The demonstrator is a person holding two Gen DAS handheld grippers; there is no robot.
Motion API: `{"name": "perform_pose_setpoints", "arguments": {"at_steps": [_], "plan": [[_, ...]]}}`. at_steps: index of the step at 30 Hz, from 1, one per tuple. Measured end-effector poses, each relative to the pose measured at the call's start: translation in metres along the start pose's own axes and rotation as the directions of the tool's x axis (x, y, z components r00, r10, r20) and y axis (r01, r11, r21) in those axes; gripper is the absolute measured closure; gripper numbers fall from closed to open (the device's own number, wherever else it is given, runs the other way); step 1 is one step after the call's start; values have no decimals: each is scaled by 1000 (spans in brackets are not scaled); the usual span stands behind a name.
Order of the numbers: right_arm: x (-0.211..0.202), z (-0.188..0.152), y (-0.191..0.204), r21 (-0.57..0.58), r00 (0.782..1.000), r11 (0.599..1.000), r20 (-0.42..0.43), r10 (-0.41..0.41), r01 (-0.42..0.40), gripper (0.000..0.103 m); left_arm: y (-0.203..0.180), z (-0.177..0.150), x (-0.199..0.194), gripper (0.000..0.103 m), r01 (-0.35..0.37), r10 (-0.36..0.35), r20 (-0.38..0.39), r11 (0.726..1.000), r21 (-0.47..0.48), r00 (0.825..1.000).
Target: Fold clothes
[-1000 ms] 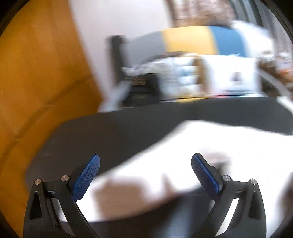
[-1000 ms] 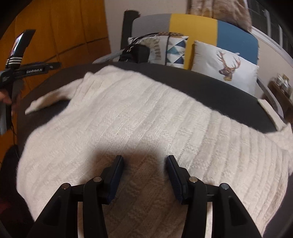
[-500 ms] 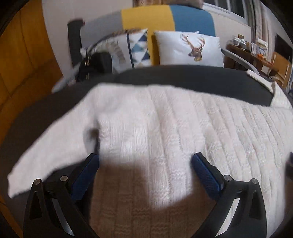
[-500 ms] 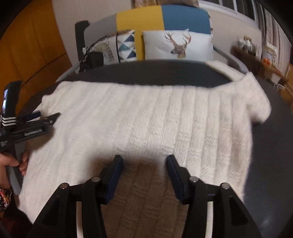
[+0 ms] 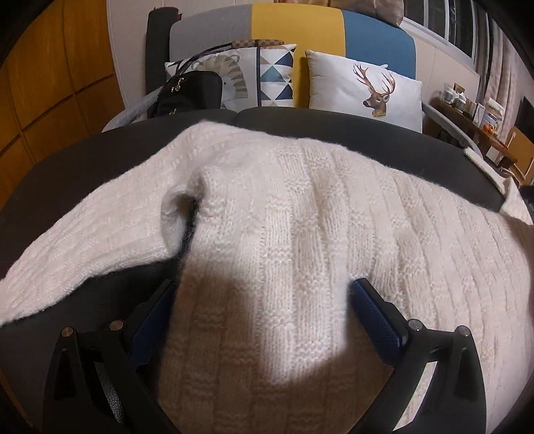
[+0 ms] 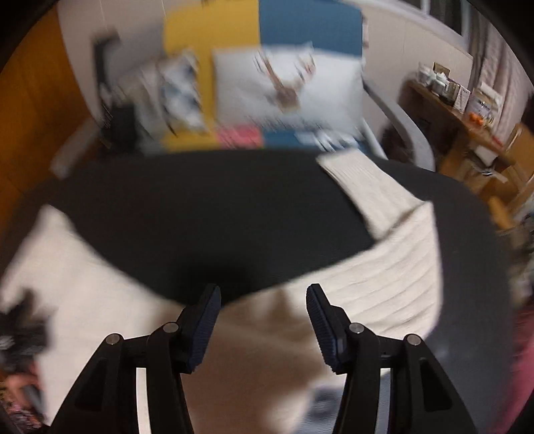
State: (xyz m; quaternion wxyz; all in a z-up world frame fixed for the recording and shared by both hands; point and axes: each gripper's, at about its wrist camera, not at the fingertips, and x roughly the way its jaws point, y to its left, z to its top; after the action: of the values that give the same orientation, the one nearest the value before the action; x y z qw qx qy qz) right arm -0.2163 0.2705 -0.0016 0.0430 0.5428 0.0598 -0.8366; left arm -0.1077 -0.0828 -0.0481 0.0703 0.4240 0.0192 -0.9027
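Cream knit covers most of what both cameras see: a chunky white sweater [image 5: 300, 217] spread flat on a dark round table [image 5: 83, 173].

In the left wrist view, a sleeve [image 5: 93, 240] runs off toward the lower left, with a deep crease where it joins the body. The left gripper [image 5: 263, 300] points down at the body of the sweater just right of that crease. Its jaws stand wide apart, the blue pads [image 5: 377, 320] pressed down onto the knit on either side of a broad band of fabric, and nothing is pinched between them. Beyond the table sits a sofa [image 5: 300, 30] with grey, yellow and blue panels. On it, from left to right, are a black handbag [image 5: 190, 93], a cushion with triangles [image 5: 273, 76] and a white cushion with a deer head [image 5: 367, 90]. A wooden shelf with small items [image 5: 474, 110] stands at the far right.

The right wrist view is blurred. The right gripper [image 6: 263, 300] hangs over the sweater's near edge [image 6: 267, 350], jaws as wide as they go and holding nothing. Bare table [image 6: 207, 213] lies ahead of it. To the right, the other sleeve [image 6: 367, 187] stretches away across the tabletop toward the sofa.
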Motion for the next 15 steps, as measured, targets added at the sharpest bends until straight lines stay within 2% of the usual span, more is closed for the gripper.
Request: {"name": "perform_pose_setpoints", "arguments": {"at_steps": [2, 5, 7, 8, 10, 11, 12, 13, 15], "plan": [[20, 5, -1, -40, 992, 998, -116, -48, 44, 49, 1, 0, -2, 0, -2, 2, 4, 1000, 4, 1000], [50, 5, -3, -42, 961, 999, -277, -25, 14, 49, 2, 0, -1, 0, -4, 4, 8, 1000, 7, 1000], [55, 2, 1, -32, 958, 999, -288, -4, -5, 46, 2, 1, -1, 0, -4, 4, 9, 1000, 8, 1000], [54, 1, 2, -37, 964, 999, -267, -6, -4, 46, 3, 1, -1, 0, -2, 2, 9, 1000, 7, 1000], [48, -5, 10, -85, 982, 996, -186, -6, -10, 55, 5, 1, 1, 0, 7, -7, 6, 1000, 2, 1000], [44, -9, 13, -94, 988, 995, -153, 7, -22, 68, 5, 1, 1, 0, 9, -9, 6, 1000, 0, 1000], [40, -12, 16, -101, 992, 994, -122, 20, -33, 76, 6, 1, 1, 0, 10, -10, 7, 1000, -1, 1000], [37, -14, 18, -96, 995, 994, -94, 35, -44, 91, 6, 1, 1, 0, 10, -10, 8, 1000, -2, 1000], [27, -17, 19, -56, 996, 995, -26, 82, -83, 94, 5, 1, 0, 0, 6, -6, 13, 1000, 1, 1000]]}}
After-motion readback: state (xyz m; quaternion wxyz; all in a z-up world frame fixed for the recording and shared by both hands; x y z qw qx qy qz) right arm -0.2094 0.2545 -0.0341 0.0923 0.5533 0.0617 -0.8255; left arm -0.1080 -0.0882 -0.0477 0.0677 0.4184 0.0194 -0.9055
